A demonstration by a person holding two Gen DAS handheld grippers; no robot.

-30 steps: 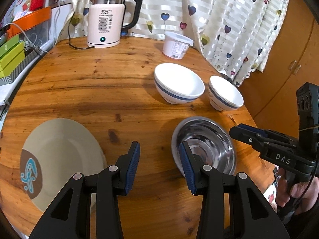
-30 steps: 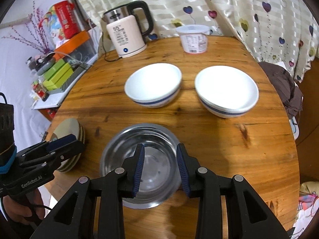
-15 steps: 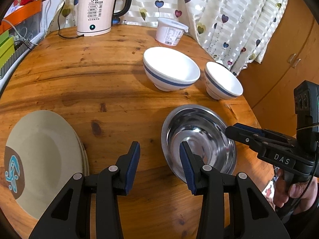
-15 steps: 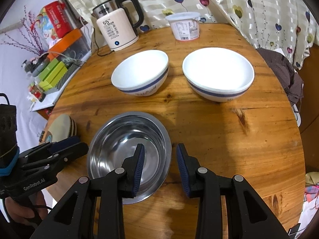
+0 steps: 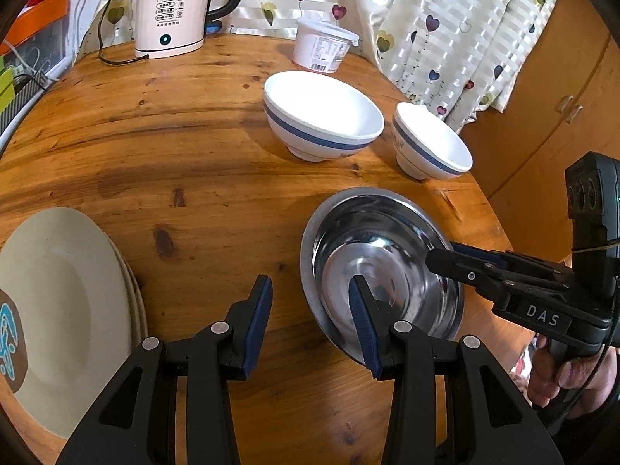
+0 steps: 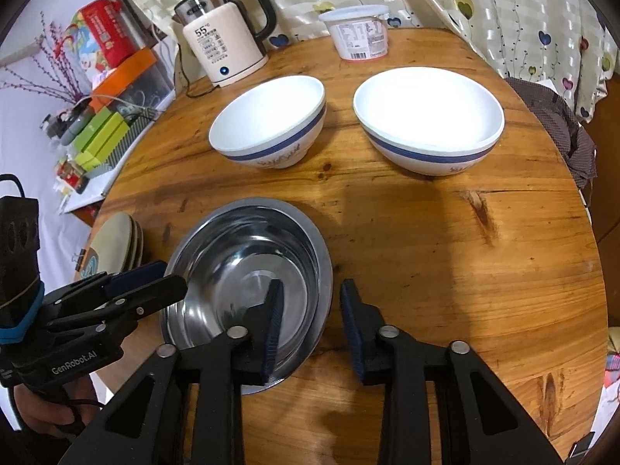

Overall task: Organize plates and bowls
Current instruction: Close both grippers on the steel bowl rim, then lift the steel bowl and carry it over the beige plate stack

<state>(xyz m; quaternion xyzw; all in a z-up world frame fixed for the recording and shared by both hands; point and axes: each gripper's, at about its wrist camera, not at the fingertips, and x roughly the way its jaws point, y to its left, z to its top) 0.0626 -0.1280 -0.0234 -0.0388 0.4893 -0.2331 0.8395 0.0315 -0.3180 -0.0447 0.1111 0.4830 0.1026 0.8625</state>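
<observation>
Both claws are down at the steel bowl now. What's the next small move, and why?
Probably close both claws on the steel bowl rim. The right claw straddles its right rim, one finger inside, one outside, jaws just been closing but not yet pressing. The left claw straddles the left rim, open. Gripped on both sides, the bowl could then be lifted level.

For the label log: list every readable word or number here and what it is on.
"55 °C": kettle
"DAS": right claw, on its body
"GenRobot.AI": left claw, on its body
Kettle button labels, tub label, red box: too small or blurred to read.
</observation>
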